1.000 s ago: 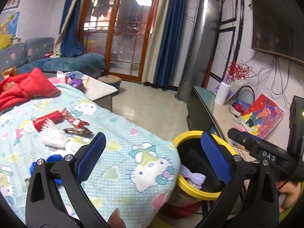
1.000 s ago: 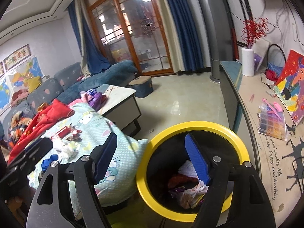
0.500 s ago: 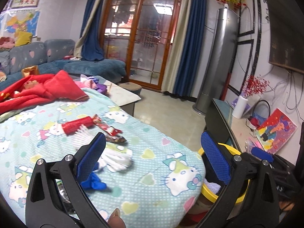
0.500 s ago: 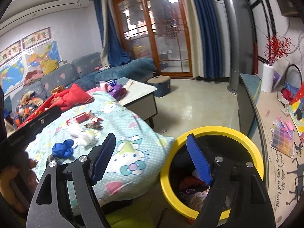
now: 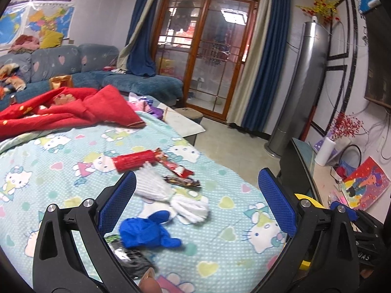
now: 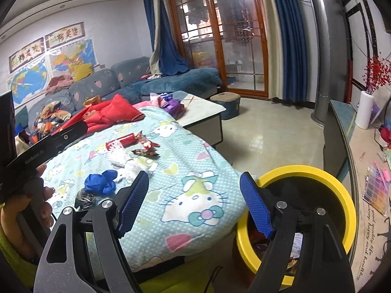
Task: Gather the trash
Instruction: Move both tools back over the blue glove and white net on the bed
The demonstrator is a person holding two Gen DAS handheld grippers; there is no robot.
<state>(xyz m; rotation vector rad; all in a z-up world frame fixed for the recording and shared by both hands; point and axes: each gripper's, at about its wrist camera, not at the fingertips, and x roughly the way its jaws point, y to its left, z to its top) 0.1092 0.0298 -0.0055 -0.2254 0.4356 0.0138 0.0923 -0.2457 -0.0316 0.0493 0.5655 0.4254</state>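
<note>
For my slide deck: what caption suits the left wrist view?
Open left hand-held gripper above blue glove, white tassels and wrappers on a cartoon-cat blanket.

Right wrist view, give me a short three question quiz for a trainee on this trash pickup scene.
1. True or false: the right claw holds trash.
2. Which lies nearest the crumpled blue glove? A red tube; B white tassel; C yellow-rimmed bin.
3. What covers the surface the trash lies on?

Key: 1 false, it is open and empty. 2 B. 3 A cartoon-cat blanket.
</note>
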